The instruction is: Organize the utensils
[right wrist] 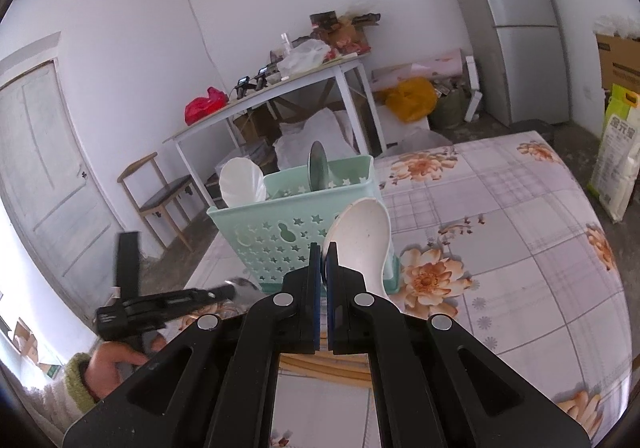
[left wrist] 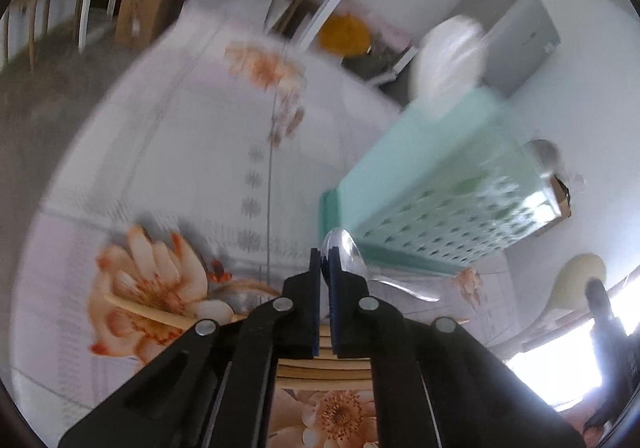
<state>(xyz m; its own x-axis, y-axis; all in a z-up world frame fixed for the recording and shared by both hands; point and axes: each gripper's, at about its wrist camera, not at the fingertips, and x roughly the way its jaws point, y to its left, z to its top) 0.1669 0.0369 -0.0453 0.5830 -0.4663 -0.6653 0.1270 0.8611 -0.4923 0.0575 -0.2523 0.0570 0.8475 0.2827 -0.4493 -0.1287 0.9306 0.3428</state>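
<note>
Both hand-held grippers clamped: left metal spoon, right white spoon.

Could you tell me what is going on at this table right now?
A person is sorting utensils into a mint green caddy on a floral tablecloth, with a claw in each hand. The right claw is shut on a white spoon, held just in front of the caddy. The left claw is shut on a metal spoon beside it. A white spoon and a metal utensil already stand inside. Wooden chopsticks lie on the cloth.
</note>
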